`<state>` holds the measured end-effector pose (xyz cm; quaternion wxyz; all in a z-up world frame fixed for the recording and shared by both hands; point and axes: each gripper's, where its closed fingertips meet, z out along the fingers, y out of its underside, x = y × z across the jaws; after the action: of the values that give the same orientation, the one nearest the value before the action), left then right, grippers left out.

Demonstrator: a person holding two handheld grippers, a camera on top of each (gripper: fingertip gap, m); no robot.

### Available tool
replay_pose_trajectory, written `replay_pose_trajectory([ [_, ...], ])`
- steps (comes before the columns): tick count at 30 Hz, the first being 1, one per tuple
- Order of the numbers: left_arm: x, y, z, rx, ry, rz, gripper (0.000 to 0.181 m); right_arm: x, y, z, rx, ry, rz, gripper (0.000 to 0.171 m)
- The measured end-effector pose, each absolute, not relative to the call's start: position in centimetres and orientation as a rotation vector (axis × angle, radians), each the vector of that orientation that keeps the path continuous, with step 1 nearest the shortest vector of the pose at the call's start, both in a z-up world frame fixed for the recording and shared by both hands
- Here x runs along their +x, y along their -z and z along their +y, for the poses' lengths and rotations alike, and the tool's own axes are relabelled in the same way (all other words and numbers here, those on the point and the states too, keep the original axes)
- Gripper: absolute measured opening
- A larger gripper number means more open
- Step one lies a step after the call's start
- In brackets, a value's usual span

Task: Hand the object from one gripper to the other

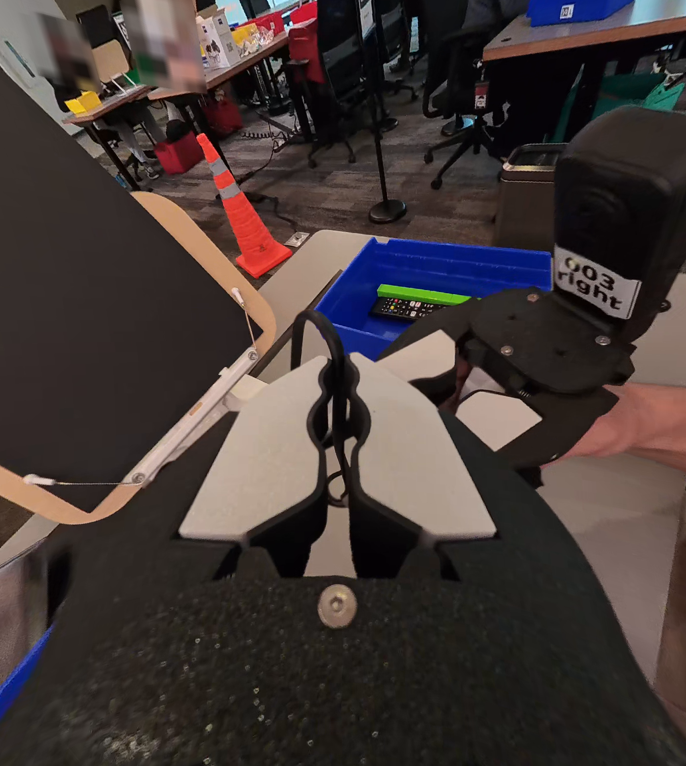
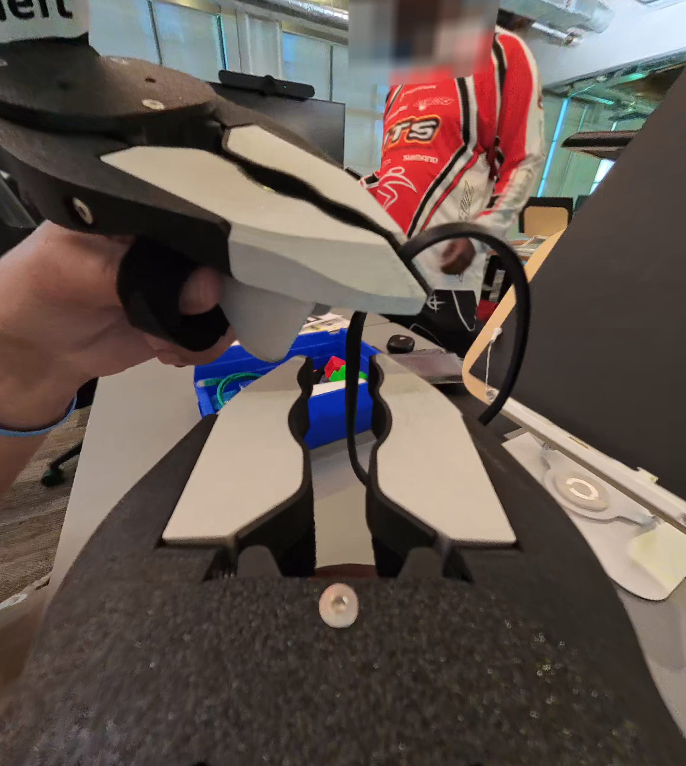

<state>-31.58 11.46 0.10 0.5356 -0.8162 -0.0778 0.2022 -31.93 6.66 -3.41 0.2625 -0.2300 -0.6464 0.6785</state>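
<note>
While the left gripper (image 1: 338,375) pinches the black cable (image 2: 511,298), the right gripper (image 2: 339,369) gapes around it.

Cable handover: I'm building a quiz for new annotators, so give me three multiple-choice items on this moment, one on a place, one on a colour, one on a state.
1. Where does the remote lie?
A. on the floor
B. in the blue bin
C. in a person's hand

2. What colour is the cable that the left gripper holds?
A. black
B. white
C. orange

3. How does the right gripper stand?
A. shut on the cable
B. open, with the cable hanging between its fingers
C. shut on nothing

Answers:
1 B: the left wrist view shows it inside the bin beside a green block.
2 A: both views show a black cord.
3 B: the right wrist view shows a wide gap between its fingers, with the cable passing through.
</note>
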Motion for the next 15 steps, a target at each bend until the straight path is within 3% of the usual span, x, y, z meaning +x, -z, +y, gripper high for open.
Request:
replay_pose_trajectory([
  [2,-31.4,0.1,11.7,-1.939,-0.455,-0.185,0.004,-32.1,4.1,6.7,-0.619,-1.818,-1.777,0.006],
  [10,-31.3,0.8,11.6,-1.913,-0.414,-0.211,0.007,-32.1,5.3,7.9,-0.75,-1.954,-1.864,0.005],
  [12,-31.8,1.2,10.2,-1.925,-0.433,-0.303,0.032,-32.4,5.1,8.8,-0.799,-1.965,-1.849,0.005],
  [15,-31.1,2.6,7.6,-1.894,-0.421,-0.354,0.039,-32.6,4.0,11.0,-0.851,-2.012,-1.787,0.005],
])
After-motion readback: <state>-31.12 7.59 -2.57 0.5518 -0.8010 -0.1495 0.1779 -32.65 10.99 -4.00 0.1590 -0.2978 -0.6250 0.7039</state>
